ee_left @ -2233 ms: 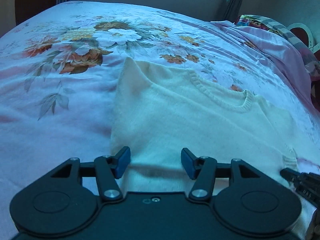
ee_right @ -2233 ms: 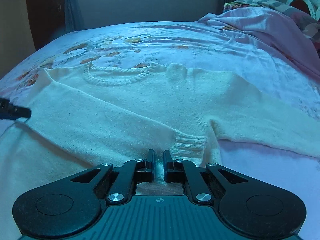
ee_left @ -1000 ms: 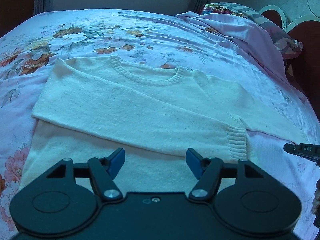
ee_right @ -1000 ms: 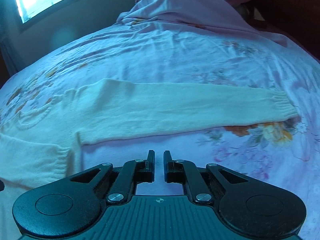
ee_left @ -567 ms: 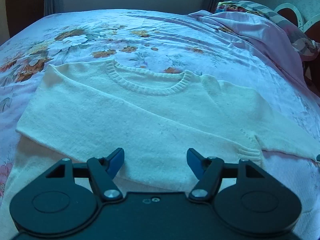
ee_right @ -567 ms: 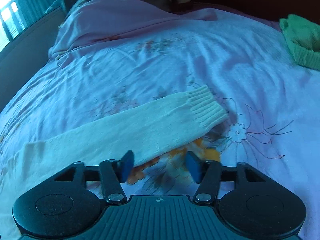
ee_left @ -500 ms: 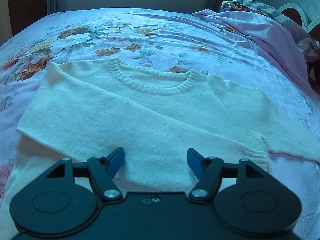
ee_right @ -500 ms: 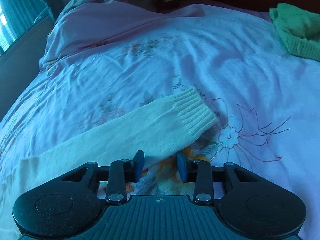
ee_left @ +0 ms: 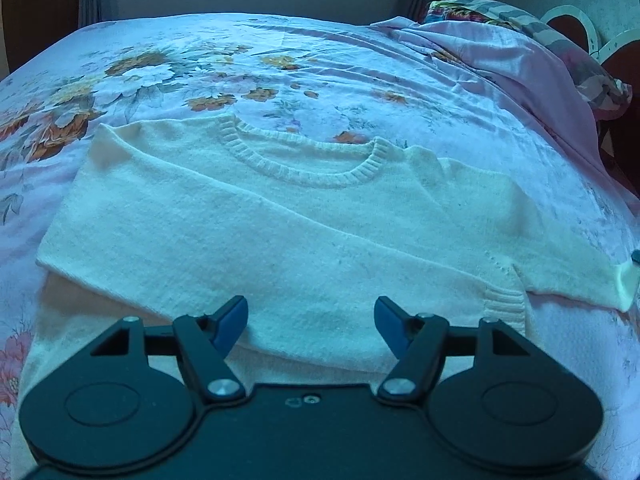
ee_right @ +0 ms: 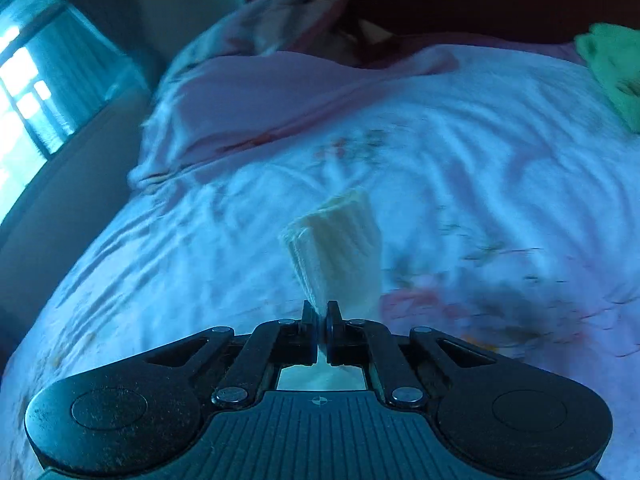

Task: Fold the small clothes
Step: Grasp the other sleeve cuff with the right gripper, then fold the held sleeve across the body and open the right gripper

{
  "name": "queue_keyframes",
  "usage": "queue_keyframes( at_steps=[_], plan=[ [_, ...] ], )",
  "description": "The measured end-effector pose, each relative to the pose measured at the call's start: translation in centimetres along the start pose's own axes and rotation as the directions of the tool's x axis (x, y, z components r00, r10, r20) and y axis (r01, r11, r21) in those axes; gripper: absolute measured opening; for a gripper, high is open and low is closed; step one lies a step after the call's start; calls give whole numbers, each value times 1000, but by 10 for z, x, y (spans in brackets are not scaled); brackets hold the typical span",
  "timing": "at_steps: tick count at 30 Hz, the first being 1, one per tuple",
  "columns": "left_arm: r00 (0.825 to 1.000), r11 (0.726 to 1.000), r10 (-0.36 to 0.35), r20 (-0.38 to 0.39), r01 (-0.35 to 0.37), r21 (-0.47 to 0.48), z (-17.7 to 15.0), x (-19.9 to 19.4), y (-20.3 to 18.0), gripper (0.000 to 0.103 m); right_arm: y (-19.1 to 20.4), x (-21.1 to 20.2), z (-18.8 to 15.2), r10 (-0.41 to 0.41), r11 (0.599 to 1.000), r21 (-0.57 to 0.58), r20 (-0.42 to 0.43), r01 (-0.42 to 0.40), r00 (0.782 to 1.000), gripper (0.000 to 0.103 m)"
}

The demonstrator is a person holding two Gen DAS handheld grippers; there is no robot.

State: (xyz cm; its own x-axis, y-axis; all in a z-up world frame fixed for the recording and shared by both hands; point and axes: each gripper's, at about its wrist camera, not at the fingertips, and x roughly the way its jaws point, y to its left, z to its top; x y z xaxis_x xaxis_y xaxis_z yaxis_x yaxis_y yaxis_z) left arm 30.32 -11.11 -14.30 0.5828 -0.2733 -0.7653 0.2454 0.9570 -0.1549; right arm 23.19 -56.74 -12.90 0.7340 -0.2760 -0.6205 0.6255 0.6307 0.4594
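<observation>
Your bed (ee_left: 328, 80) wears a floral sheet, orange and white blooms toward ten o'clock. A cream knit sweater (ee_left: 280, 232) lies flat at its centre, neckline at twelve. A rumpled pink blanket (ee_left: 520, 68) lies heaped at two o'clock, and a green garment (ee_right: 612, 76) sits at two o'clock in your right view.

Floral-sheeted bed (ee_left: 280, 60) below a bright curtained window (ee_right: 24, 92).
</observation>
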Motion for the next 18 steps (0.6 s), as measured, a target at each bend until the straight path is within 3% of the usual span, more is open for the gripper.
queue_keyframes(
  at_steps=[2,5,7,9,11,12,13,14,16,18],
  plan=[
    [1000,1000,-8,13,8,-17,3,-9,7,67,43,-8,-15,124,990,-60,-18,-124,992,3],
    [999,999,-10,45,12,-47,7,-26,22,67,122,-23,-55,315,931,-168,-88,-325,945,3],
    [998,997,-9,62,14,-79,8,-37,37,68,173,-33,-96,413,864,-235,-179,-446,893,3],
    [998,993,-13,67,20,-116,9,-45,53,69,211,-36,-143,486,790,-248,-304,-561,819,3],
    [997,987,-21,68,31,-159,8,-51,71,71,234,-34,-192,498,730,-258,-434,-633,751,4],
    [998,983,-25,65,37,-182,7,-52,81,72,243,-31,-217,462,712,-284,-499,-643,733,4],
    [998,979,-33,61,44,-201,6,-53,88,73,248,-28,-236,429,699,-299,-551,-650,716,14],
    [997,971,-55,51,65,-229,4,-52,98,75,247,-27,-251,402,692,-307,-589,-654,701,39],
    [991,948,-133,32,137,-286,0,-49,112,76,239,-33,-266,408,686,-295,-601,-665,688,70],
    [979,922,-204,14,197,-334,-5,-43,120,76,229,-46,-265,438,673,-312,-563,-671,701,71]
  ],
)
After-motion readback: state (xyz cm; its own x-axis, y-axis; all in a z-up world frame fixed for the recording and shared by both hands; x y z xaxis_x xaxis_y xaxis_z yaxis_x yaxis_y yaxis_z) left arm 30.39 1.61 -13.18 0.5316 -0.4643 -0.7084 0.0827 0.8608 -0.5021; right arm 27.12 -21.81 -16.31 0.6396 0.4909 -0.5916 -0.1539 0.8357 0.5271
